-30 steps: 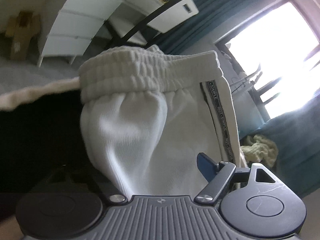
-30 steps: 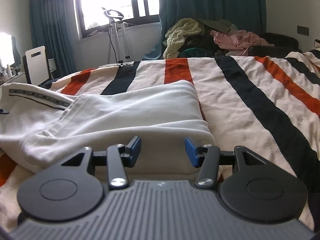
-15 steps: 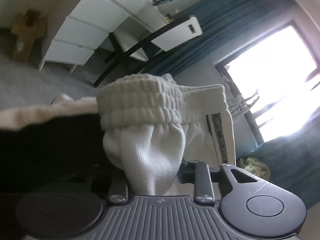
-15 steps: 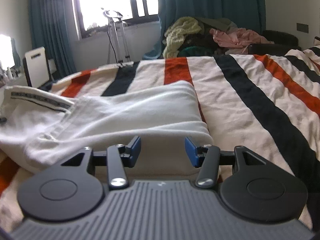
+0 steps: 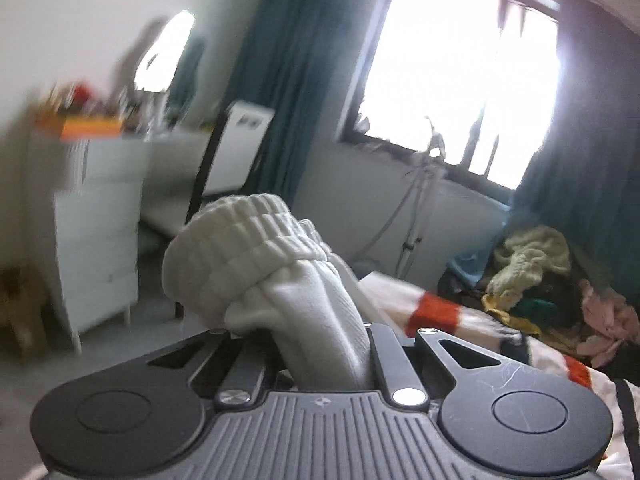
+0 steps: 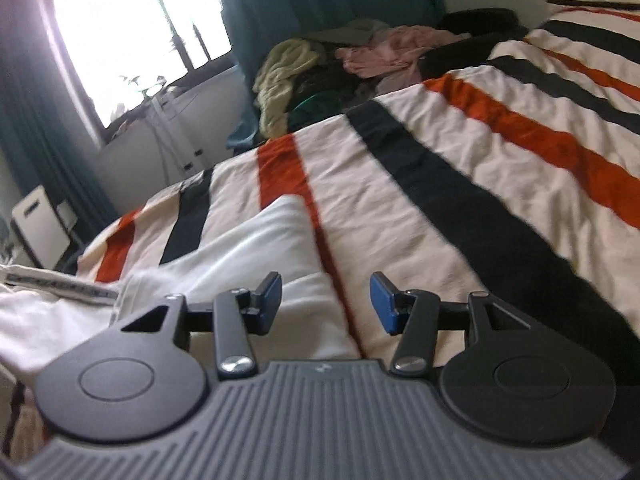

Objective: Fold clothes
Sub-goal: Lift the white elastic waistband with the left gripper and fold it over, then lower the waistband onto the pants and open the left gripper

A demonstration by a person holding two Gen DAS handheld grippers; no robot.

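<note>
My left gripper [image 5: 320, 356] is shut on the white shorts [image 5: 256, 264]; their ribbed elastic waistband bunches up above the jaws and hides the fingertips. In the right wrist view the same white shorts [image 6: 248, 256] lie spread on the striped bedspread [image 6: 460, 184], with a black-and-white printed side tape [image 6: 60, 284] at the left. My right gripper [image 6: 326, 302] is open and empty, low over the right edge of the shorts, its blue pads [image 6: 382, 300] apart.
A pile of other clothes [image 6: 340, 60] lies at the far end of the bed. A white chest of drawers [image 5: 96, 216] and a chair [image 5: 236, 152] stand beside the bed. A bright window [image 5: 460, 76] with teal curtains lies beyond.
My left gripper has closed on the waistband and swung up and round towards the window, lifting the fabric. My right gripper has tilted and shifted right, still open.
</note>
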